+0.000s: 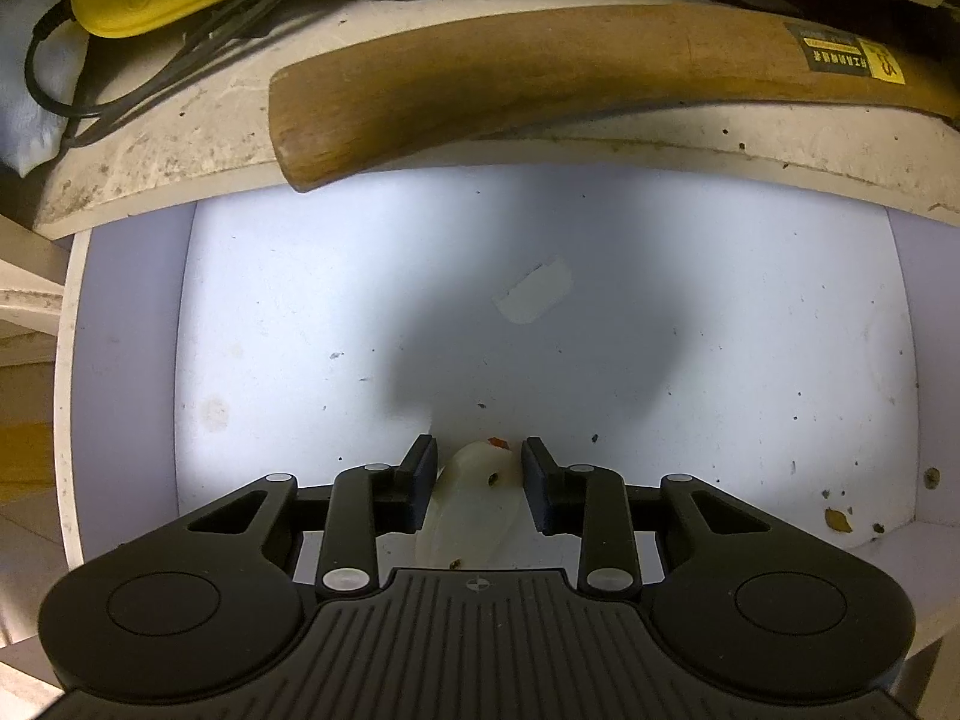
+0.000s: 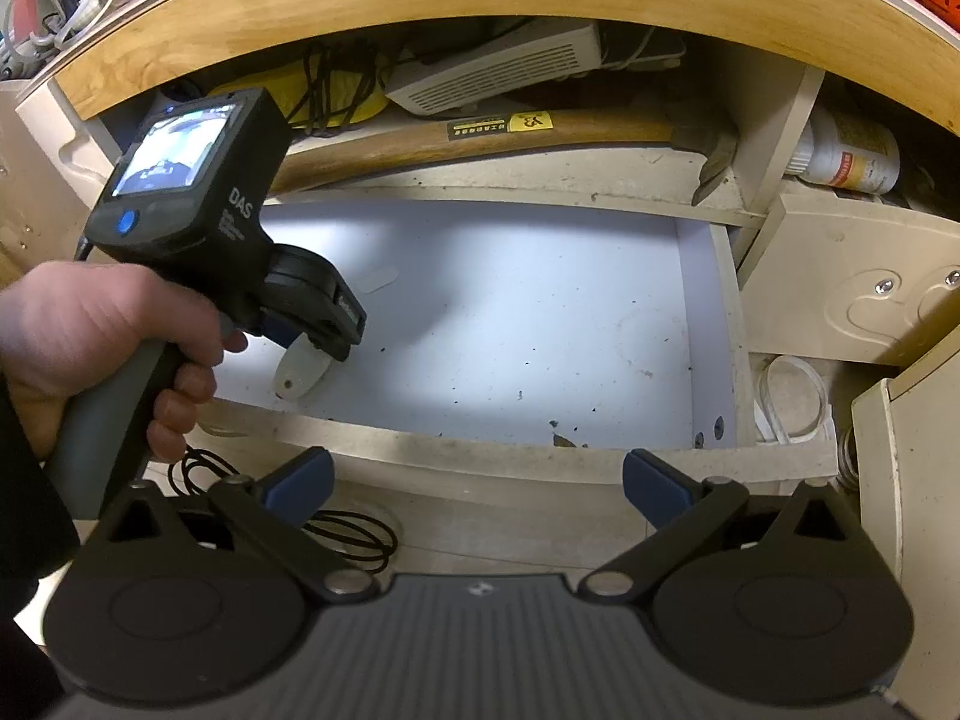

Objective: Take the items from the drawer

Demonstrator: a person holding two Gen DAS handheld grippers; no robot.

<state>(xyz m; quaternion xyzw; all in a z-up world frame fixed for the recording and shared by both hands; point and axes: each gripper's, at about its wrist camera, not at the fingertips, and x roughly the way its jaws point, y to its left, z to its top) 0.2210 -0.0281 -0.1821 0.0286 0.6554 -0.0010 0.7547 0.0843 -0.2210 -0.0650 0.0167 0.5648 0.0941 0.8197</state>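
- Left gripper (image 1: 478, 480) is down inside the open white drawer (image 1: 660, 330), with its jaws only partly open, straddling a small translucent white plastic piece (image 1: 471, 510).
- The left pad (image 1: 423, 471) sits right up against the piece's edge; the right pad (image 1: 536, 474) looks like it's got a thin gap to it. Can't honestly tell if it's clamped yet, so I'm calling the grip unclear.
- From the right wrist view the same plastic piece (image 2: 300, 375) pokes out under the left gripper (image 2: 336, 330) near the drawer's front left corner, and it seems to be lying on the drawer floor. There's a small hole near its rounded end.
- The person's left hand (image 2: 108, 336) is wrapped around that tool's handle.
- Right gripper (image 2: 477, 480) hangs in front of the drawer's front edge (image 2: 480, 450), its jaws spread wide with nothing between the blue pads.
- Also in the drawer: a small flat white tab (image 1: 533, 291) further back, well apart from the gripper, plus specks of dirt on the floor.
- On the shelf just behind the drawer lies a hammer (image 2: 510, 132) with a wooden handle and a yellow-black sticker, next to a yellow thing tangled in black cables (image 1: 180, 30) and a white vented box (image 2: 498, 69).
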